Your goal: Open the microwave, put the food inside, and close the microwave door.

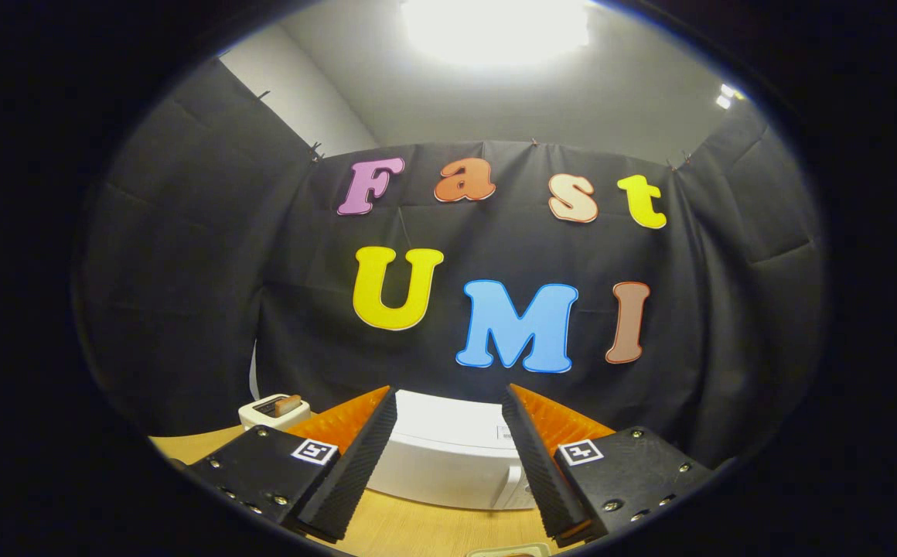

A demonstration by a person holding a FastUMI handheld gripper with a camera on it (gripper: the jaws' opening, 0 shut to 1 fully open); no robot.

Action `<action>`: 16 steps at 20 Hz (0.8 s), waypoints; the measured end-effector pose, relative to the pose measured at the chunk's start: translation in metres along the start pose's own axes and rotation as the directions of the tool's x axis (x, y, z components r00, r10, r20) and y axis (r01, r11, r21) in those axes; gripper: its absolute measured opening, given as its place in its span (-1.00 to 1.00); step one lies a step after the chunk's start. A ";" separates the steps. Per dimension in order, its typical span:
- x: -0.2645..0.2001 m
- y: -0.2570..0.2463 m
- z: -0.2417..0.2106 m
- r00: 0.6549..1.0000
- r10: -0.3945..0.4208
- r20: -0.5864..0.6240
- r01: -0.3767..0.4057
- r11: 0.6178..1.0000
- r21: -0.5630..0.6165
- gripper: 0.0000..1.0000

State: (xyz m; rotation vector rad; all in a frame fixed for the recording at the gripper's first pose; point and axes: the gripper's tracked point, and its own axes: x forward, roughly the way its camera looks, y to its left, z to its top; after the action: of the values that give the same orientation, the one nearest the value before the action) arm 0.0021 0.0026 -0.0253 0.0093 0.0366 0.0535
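Note:
A white microwave (448,456) stands on the wooden table (417,530) against the booth's back wall, seen from above and in front, its door shut and a white handle (508,487) at the door's right side. My gripper (448,398) hovers in front of and above it, open, with nothing between the fingers. The microwave's top shows in the gap between them. A pale dish edge (509,551) with something brownish in it peeks out just below the right finger, mostly hidden.
A white toaster (273,411) with a slice of toast in its slot stands on the table left of the microwave, beyond the left finger. Black cloth walls close the booth behind and on both sides. A bright lamp shines overhead.

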 end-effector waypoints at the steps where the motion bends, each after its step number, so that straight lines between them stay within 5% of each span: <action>1: 0.000 0.000 0.001 1.000 -0.003 0.006 0.003 1.000 -0.005 0.77; 16: 0.007 -0.014 -0.023 1.000 -0.018 -0.014 0.018 1.000 0.003 0.77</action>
State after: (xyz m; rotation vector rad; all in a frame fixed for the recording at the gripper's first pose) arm 0.0086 -0.0107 -0.0491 0.0117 0.0504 0.0358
